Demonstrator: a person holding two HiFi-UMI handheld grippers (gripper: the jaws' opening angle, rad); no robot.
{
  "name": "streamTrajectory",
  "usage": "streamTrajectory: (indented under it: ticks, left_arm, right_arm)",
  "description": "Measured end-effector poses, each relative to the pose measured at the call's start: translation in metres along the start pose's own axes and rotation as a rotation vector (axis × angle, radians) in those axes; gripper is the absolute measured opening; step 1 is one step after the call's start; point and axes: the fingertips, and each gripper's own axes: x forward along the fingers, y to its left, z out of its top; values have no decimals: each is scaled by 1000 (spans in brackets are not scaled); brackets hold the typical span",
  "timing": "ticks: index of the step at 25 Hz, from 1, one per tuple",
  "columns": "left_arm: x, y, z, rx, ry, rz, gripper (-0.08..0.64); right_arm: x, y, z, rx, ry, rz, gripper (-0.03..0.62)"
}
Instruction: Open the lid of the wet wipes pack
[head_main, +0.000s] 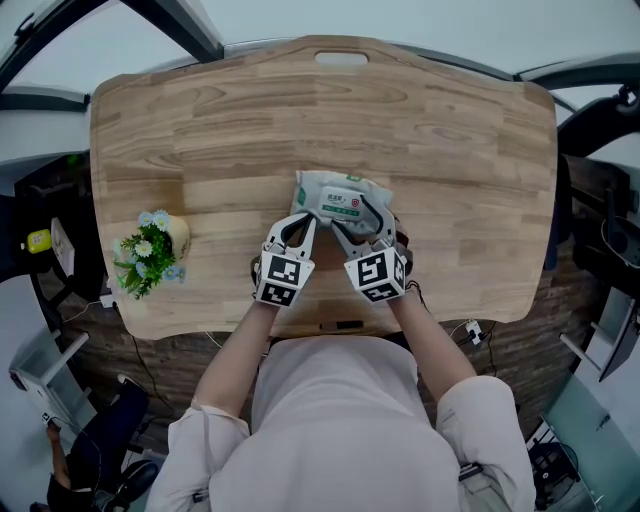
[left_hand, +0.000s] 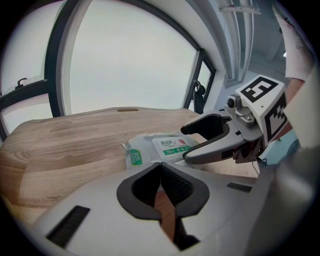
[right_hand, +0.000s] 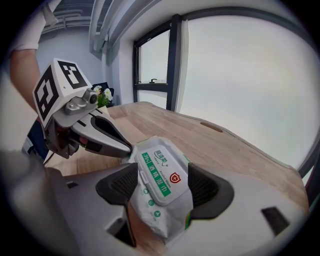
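A white wet wipes pack (head_main: 343, 200) with a green-printed flip lid (right_hand: 161, 171) lies at the middle of the wooden table (head_main: 460, 150), its lid closed. My right gripper (head_main: 363, 224) straddles the pack's near half, and both pads (right_hand: 206, 186) touch its sides, so it is shut on the pack (right_hand: 150, 210). My left gripper (head_main: 308, 220) is shut with nothing in it. Its tip (right_hand: 126, 148) sits at the pack's left edge, close beside the right gripper. In the left gripper view the pack (left_hand: 160, 147) lies just ahead of the shut left gripper (left_hand: 160, 167), with the right gripper (left_hand: 190, 143) across it.
A small pot of flowers (head_main: 152, 250) stands near the table's left front corner. A handle slot (head_main: 341, 58) is cut into the far edge. Cables hang below the near edge (head_main: 470, 330). Window frames rise behind the table.
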Motion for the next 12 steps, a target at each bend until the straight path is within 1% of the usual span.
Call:
streamTrajectory:
  ticks: [7,9,12]
  left_arm:
    - [3,1,-2,13,11,-8,21]
    - [4,1,-3,15,7,-10,21]
    - [4,1,-4,15,-3,-14,21]
  right_arm:
    - [5,1,-3,-22,21,6,313]
    - [5,0,-2,-54,27,1,313]
    - [5,0,0,-132,43,-6,311]
